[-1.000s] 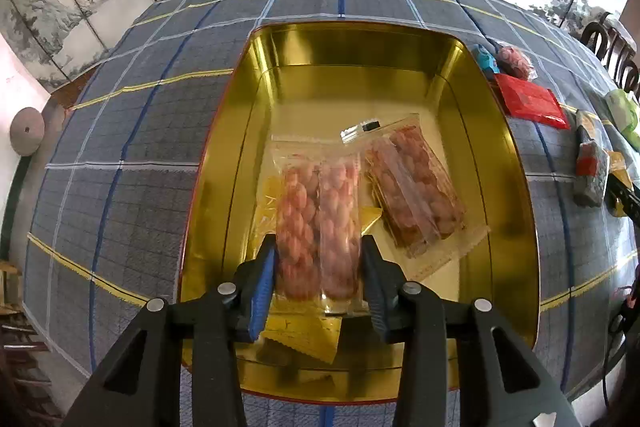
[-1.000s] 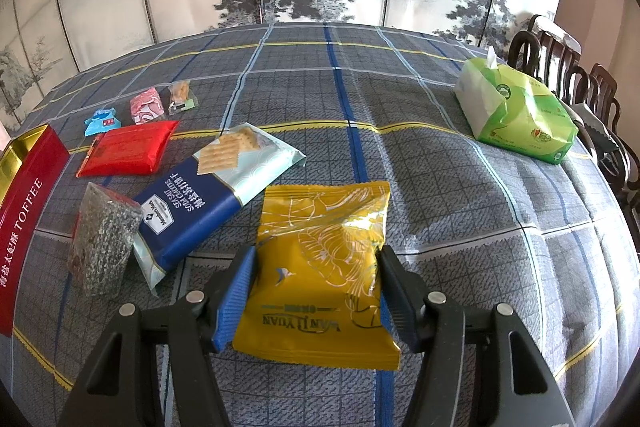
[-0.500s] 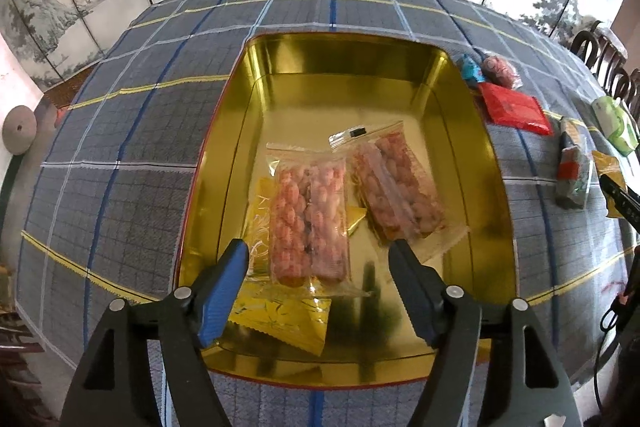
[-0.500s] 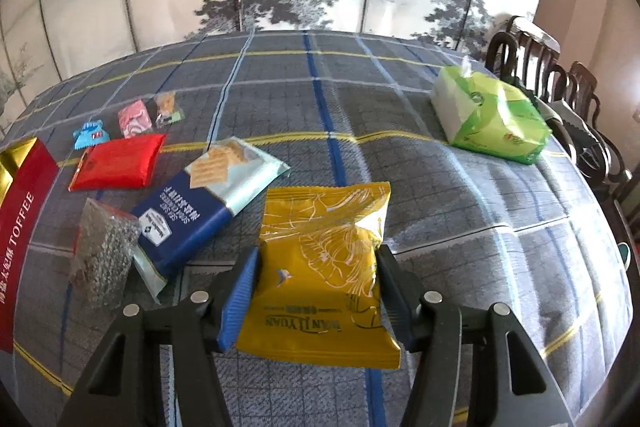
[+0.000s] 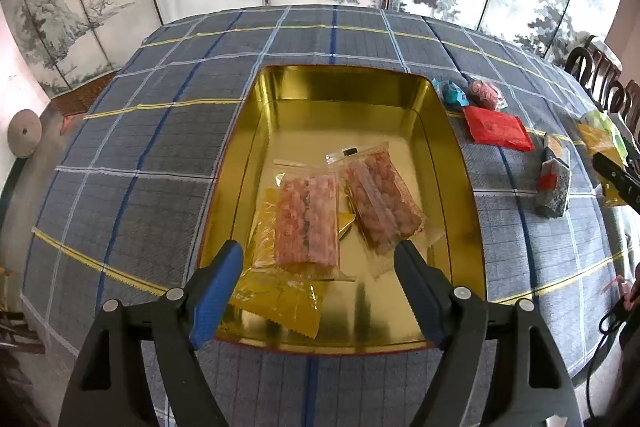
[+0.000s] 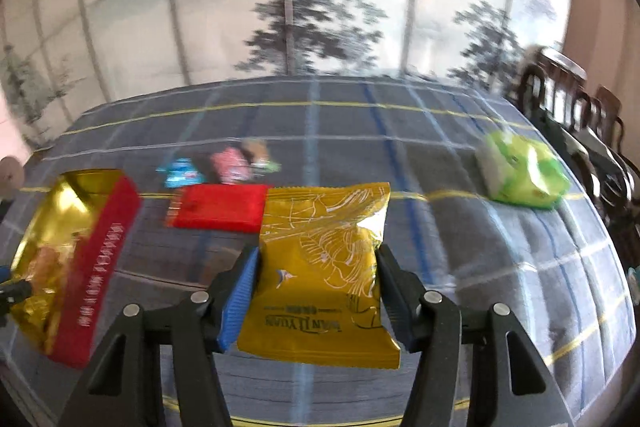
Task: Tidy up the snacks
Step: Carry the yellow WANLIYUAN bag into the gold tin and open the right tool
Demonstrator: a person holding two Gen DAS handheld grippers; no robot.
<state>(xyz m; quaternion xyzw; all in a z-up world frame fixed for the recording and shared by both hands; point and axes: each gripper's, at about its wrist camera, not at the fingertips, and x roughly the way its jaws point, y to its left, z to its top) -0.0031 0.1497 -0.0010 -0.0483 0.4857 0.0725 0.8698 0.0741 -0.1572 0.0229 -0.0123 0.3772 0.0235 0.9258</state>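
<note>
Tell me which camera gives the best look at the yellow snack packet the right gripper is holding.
The right wrist view: the yellow snack packet fills the centre, clamped in the right gripper, its printing readable. In the left wrist view it is only a small sliver at the right edge, partly hidden.

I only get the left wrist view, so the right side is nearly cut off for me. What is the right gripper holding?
Observer: The right gripper is clamped on a yellow snack packet.
Operator: Is that packet off the table?
Observer: Yes, lifted above the tablecloth.
Operator: Anything else over there I can't make out?
Observer: A green tissue pack lies far right, and the tin's red side carries lettering.
</note>
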